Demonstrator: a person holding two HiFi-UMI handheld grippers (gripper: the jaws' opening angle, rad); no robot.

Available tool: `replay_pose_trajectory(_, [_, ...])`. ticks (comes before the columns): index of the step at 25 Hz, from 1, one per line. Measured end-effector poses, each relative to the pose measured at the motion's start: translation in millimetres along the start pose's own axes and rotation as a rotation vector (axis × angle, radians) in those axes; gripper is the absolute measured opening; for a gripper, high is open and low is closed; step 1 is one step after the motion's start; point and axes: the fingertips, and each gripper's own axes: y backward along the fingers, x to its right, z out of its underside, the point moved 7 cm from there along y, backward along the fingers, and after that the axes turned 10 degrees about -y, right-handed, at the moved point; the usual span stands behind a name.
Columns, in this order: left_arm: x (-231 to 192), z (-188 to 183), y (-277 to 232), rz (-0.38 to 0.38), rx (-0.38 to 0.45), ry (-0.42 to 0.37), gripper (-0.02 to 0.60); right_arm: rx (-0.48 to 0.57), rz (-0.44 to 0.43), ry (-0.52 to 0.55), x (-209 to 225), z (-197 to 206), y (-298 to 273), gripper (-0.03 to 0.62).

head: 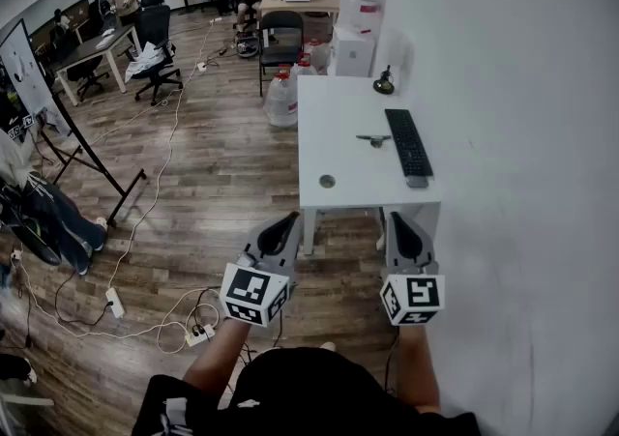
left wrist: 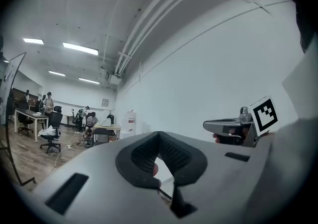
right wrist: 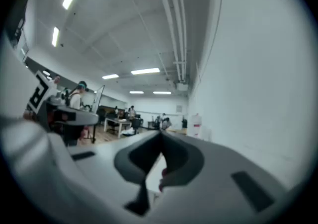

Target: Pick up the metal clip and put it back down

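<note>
- Here, a person stands at the near end of a white table [head: 338, 120] with a gripper in each hand. Both grippers are held level and point toward the far end of the room.
- The left gripper [head: 288, 221] has its jaws closed and grips nothing. In its own view the dark ribbed pads [left wrist: 146, 153] meet at the tip.
- The right gripper [head: 397, 221] is also closed tight and empty. In its view the pads [right wrist: 144, 156] join at the tip in the same way.
- Each gripper has a marker cube at its near end, by the hand: one on the left [head: 253, 294] and one on the right [head: 413, 299].
- The metal clip [head: 373, 140] lies flat on the table, about midway along it and right of centre. It sits just left of the black keyboard [head: 408, 144] without touching it, and is well beyond both grippers.
- A round hole [head: 327, 181] sits in the tabletop nearer the person, left of the clip.
- A small dark object [head: 384, 86] stands at the far right corner of the table; what it is cannot be made out.
- Water jugs [head: 281, 101] stand on the wooden floor [head: 213, 183] at the table's far left corner, with a black chair [head: 280, 43] beyond them.
- A white wall [head: 522, 134] runs along the right side of the table.
- A power strip [head: 200, 334] and loose cables lie on the floor at near left.
</note>
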Motion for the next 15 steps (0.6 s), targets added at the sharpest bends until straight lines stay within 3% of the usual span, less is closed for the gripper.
replay_pose_trajectory(15, [44, 11, -25, -0.005, -0.054, 0.025, 0.021, -0.045, -0.062, -0.003, 31, 16, 23, 0.035])
